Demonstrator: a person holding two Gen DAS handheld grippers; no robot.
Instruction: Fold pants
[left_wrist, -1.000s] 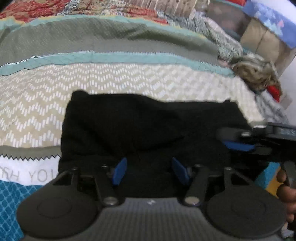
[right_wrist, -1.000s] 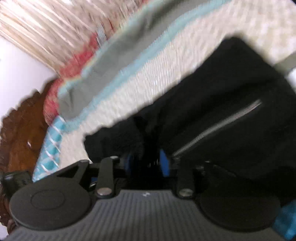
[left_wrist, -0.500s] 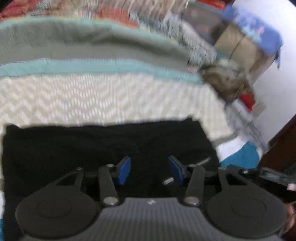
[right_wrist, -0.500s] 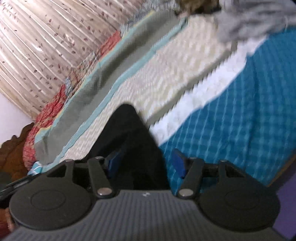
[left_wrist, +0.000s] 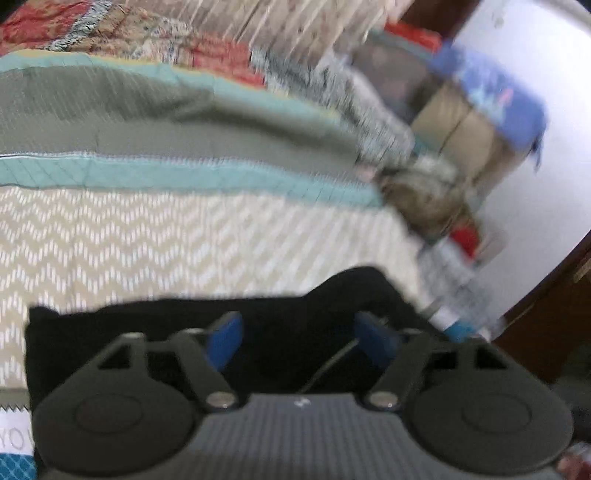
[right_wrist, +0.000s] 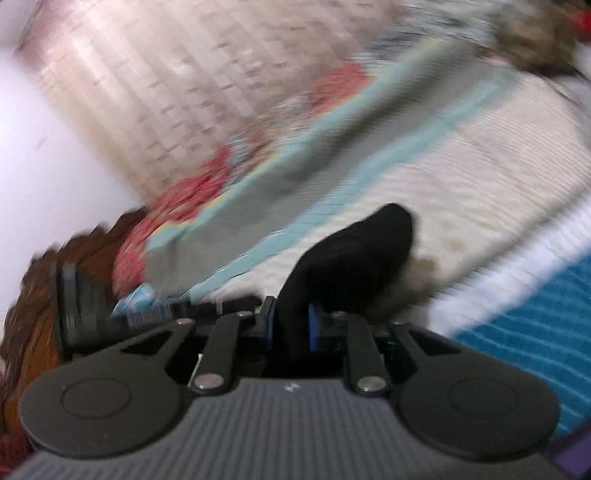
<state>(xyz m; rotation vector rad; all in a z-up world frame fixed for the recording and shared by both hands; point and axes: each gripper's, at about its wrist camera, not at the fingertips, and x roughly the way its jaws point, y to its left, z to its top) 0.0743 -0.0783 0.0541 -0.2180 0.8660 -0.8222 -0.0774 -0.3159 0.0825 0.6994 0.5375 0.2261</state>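
Black pants (left_wrist: 155, 332) lie flat on the patterned bedspread (left_wrist: 184, 236), just under and ahead of my left gripper (left_wrist: 299, 338). The left gripper is open, its blue pads spread apart above the cloth with a zipper line between them. In the right wrist view my right gripper (right_wrist: 290, 325) is shut on a fold of the black pants (right_wrist: 354, 251), which sticks up and forward from between the blue pads. The left gripper also shows at the left of that view (right_wrist: 74, 306). Both views are motion-blurred.
The bedspread has beige chevron, teal, grey and red bands. A pile of clothes and cushions (left_wrist: 443, 177) sits at the right end of the bed. A carved wooden headboard (right_wrist: 44, 295) and curtain (right_wrist: 166, 81) lie to the left. Blue checked cloth (right_wrist: 535, 325) covers the near side.
The right gripper was open half a second ago and is now shut on a fold of the pants. The left gripper has shifted right along the pants, still open.
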